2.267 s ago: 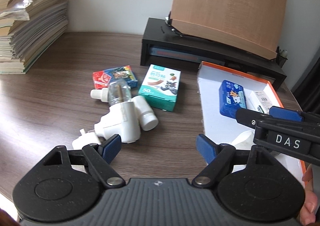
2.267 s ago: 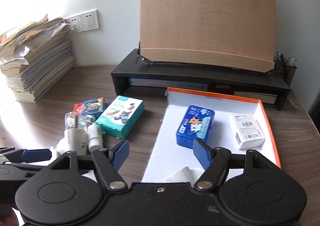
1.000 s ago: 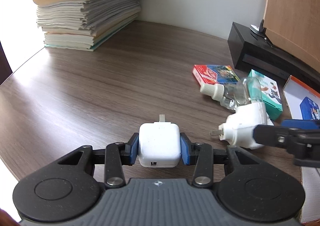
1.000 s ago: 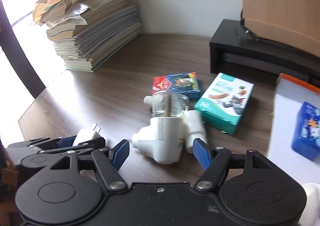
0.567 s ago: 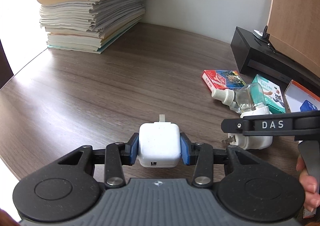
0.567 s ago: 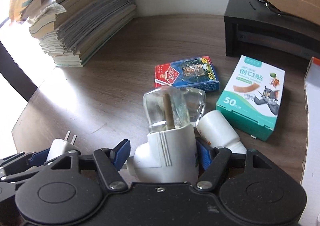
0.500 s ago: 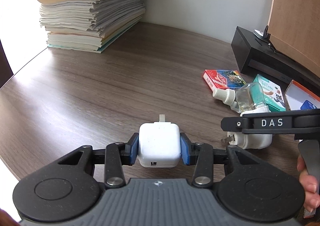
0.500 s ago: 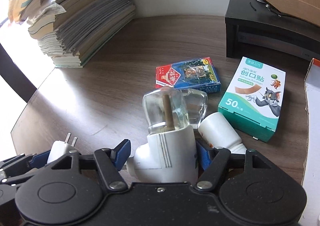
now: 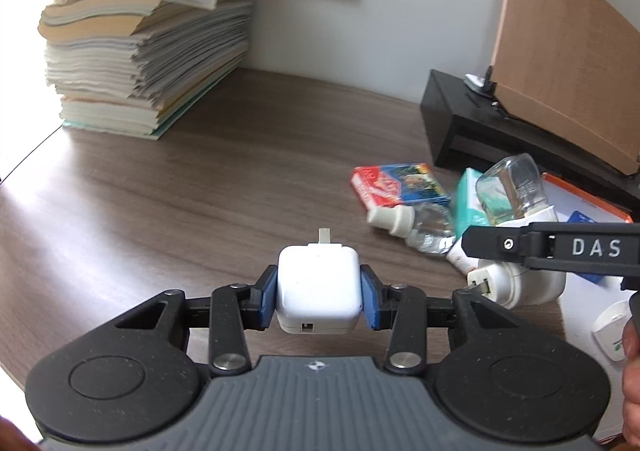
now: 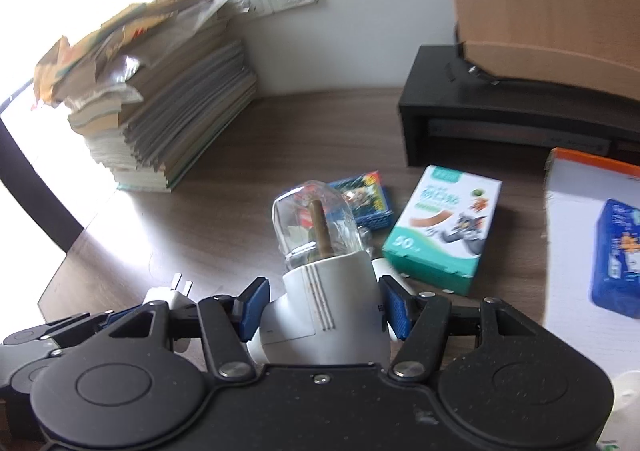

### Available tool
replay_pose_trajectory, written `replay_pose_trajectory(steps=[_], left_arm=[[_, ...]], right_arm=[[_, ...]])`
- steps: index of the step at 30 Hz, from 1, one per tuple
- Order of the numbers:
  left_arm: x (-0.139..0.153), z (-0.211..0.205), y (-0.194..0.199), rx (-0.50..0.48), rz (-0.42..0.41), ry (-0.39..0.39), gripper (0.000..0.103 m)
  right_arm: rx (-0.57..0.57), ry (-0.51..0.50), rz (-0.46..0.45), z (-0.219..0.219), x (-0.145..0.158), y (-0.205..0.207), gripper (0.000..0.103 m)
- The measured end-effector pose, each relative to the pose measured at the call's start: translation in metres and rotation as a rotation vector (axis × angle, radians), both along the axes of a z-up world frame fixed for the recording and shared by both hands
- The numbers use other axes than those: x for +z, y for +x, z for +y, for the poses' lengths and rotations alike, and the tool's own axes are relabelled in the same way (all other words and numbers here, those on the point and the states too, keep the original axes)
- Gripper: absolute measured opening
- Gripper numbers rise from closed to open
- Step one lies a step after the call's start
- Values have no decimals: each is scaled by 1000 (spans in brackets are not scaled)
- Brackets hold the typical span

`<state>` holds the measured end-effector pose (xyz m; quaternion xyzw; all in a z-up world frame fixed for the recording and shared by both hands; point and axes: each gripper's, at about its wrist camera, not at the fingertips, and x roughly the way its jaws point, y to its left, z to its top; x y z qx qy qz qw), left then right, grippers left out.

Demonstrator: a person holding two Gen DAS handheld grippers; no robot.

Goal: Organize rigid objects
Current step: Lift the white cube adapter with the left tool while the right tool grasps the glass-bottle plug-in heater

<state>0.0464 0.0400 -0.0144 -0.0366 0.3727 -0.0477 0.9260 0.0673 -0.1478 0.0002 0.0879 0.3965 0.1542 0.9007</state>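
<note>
1. The left gripper [image 9: 319,297] is clamped on a small white square charger plug [image 9: 318,295]; both blue pads [image 9: 267,301] press on its sides and its metal prongs point away from the camera, above the brown wooden table [image 9: 180,187].
2. The right gripper [image 10: 323,305] is closed on a white plug-in mosquito repellent heater with a clear glass bottle on top [image 10: 332,291]. The blue pads touch the two sides of the white body, and the bottle with a brown wick stands up and leans a little away.
3. In the left wrist view, the same heater is seen at the right, under the black finger of the right gripper [image 9: 548,247] marked "DAS".
4. A second clear bottle with a white ribbed cap [image 9: 412,221] lies on its side on the table, near a red and blue box of playing cards [image 10: 366,201].
5. A teal and white cardboard box of plasters with a cartoon picture [image 10: 444,229] lies just beside the cards, to the right.
6. A white flat box lid with orange rim [image 10: 576,211] is at the right edge; a blue rectangular tin [image 10: 618,257] lies in it.
7. A tall stack of books and papers [image 9: 144,51] stands at the far left by the wall, and a black monitor stand [image 10: 500,119] is at the far right
</note>
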Motion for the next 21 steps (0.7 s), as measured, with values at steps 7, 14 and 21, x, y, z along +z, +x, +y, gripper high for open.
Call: replay_pose_trajectory(steps=[7, 14, 21], left_arm=[[17, -45, -6, -96, -38, -7, 42], [28, -105, -16, -232, -54, -27, 42], [37, -176, -23, -376, -66, -38, 42]], right_arm=[[-102, -13, -54, -48, 22, -30, 73], [-249, -22, -93, -112, 35, -62, 73], [-406, -37, -119, -179, 47, -92, 73]])
